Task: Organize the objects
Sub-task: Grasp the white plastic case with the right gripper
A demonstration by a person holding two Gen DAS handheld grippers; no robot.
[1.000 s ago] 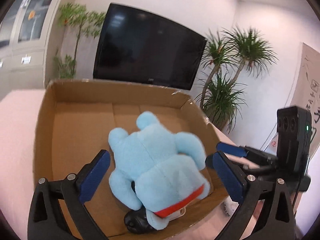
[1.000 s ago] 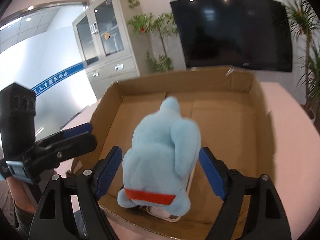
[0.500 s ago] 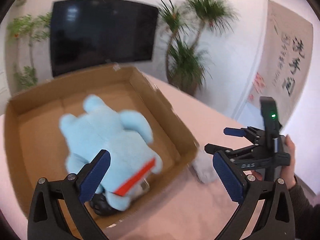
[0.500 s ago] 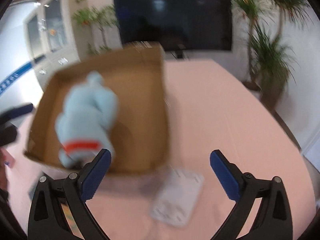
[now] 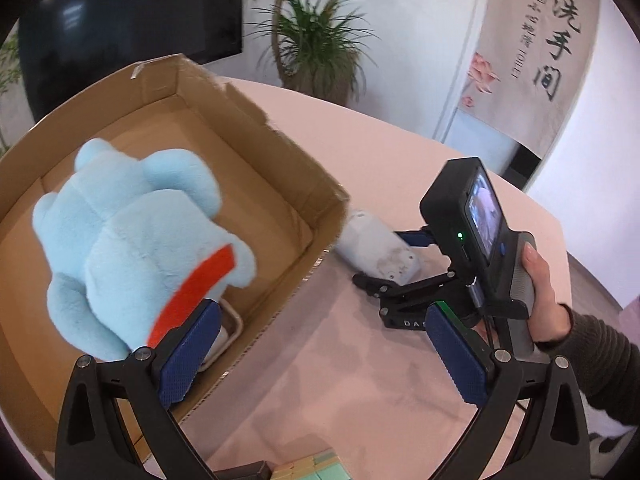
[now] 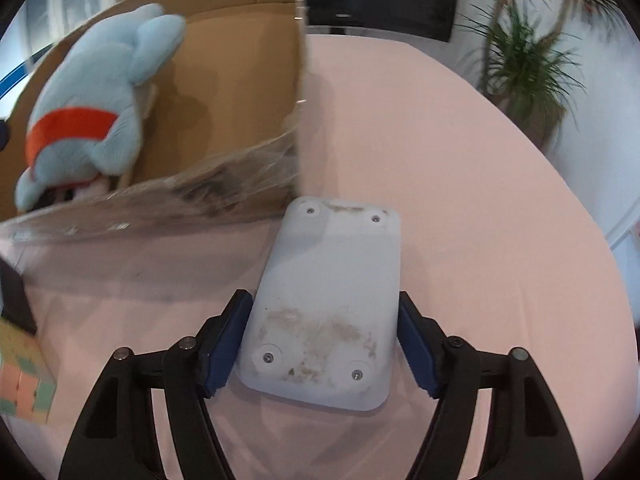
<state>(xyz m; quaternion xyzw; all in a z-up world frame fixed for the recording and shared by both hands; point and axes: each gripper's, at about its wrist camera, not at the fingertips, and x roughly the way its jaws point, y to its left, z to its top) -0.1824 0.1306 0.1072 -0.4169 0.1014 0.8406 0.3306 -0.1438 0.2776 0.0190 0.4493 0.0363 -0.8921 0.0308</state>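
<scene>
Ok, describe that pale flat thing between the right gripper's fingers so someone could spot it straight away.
Find the cardboard box on the pink table. Just outside its near corner lies a white plastic device, underside up, between the closing right gripper jaws. Unlike the blue plush toy, it is hard, smudged, with four corner screws.

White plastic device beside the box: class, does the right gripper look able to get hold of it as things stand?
Probably yes. The white device lies flat between the closing jaws of the right gripper, nothing lying on it; the cardboard box stands beyond it.
</scene>
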